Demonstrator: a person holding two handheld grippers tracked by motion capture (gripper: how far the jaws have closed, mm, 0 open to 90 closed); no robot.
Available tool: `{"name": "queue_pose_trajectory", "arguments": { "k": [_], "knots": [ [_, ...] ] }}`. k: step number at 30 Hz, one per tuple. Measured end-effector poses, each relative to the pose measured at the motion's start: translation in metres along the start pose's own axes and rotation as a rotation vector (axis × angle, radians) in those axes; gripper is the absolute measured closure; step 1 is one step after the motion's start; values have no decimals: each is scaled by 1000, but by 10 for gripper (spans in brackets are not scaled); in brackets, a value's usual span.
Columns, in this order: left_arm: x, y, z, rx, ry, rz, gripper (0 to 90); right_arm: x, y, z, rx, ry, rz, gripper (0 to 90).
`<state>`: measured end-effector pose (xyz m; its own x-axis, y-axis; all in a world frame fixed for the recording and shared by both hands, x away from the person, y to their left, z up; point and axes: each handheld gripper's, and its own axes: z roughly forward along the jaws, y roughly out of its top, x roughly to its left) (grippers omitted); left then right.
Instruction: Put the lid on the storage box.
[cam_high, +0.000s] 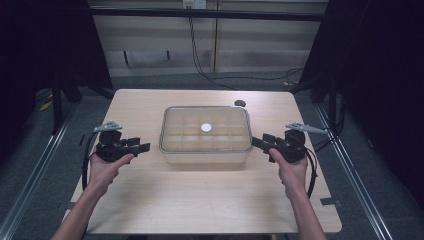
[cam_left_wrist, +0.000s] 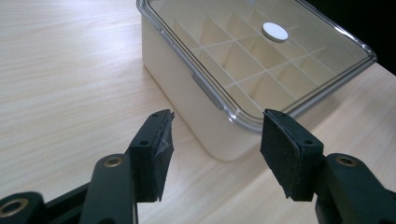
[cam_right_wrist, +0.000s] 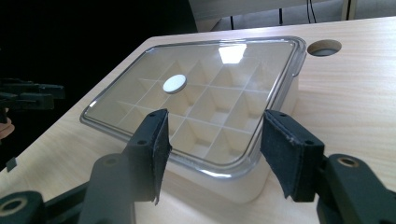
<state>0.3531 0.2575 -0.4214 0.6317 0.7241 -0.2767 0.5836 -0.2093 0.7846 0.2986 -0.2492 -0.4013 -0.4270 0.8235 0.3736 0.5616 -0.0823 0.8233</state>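
Fingers parted, cream compartment box, clear lid, white disc

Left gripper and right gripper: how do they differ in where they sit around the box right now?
The left gripper sits off the lidded box's left end; the right gripper sits off its right end. The left gripper aims at a lower corner; the right gripper aims along the clear lid's rim. Both stand open, clear of the box, holding nothing.

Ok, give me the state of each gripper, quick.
Left gripper: jaws open, holding nothing, beside the lidded box.
Right gripper: jaws open, holding nothing, at the box's other side.
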Motion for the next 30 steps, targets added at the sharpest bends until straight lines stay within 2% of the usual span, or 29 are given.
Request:
{"name": "queue_pose_trajectory", "arguments": {
  "k": [2, 9, 11, 12, 13, 15, 16, 17, 19, 22, 24, 28, 30],
  "knots": [
    [-1, -3, -6, -7, -1, -1, 437, 1, -6, -7, -11, 3, 2, 416],
    [-13, -17, -20, 0, 10, 40, 434, 5, -22, -19, -3, 3, 8, 404],
    [-17, -27, -23, -4, 22, 40, 422, 7, -31, -26, -2, -2, 8, 399],
    [-17, -27, -23, -4, 22, 40, 418, 7, -31, -26, -2, -2, 8, 399],
    [-19, -34, -24, -4, 36, 29, 411, 9, -38, -30, 4, -6, 3, 396],
    [-18, -38, -25, 2, 25, 23, 409, 10, -45, -35, 11, -9, 5, 393],
    [-20, -43, -24, -1, 35, 19, 409, 10, -45, -35, 11, -9, 5, 393],
    [-21, -48, -25, 8, 47, 32, 407, 10, -48, -37, 14, -12, 2, 390],
    [-25, -58, -28, 30, 42, 37, 374, 12, -57, -44, 19, -21, 2, 384],
    [-29, -64, -34, 19, 39, 46, 349, 12, -62, -49, 28, -24, 14, 373],
    [-32, -69, -38, 21, 24, 44, 328, 12, -68, -54, 18, -21, 24, 364],
    [-35, -81, -40, 30, 16, 28, 315, 12, -80, -62, 27, -52, 11, 343],
    [-36, -88, -38, 63, 15, 51, 316, 11, -82, -63, 23, -54, 9, 340]
  ]
}}
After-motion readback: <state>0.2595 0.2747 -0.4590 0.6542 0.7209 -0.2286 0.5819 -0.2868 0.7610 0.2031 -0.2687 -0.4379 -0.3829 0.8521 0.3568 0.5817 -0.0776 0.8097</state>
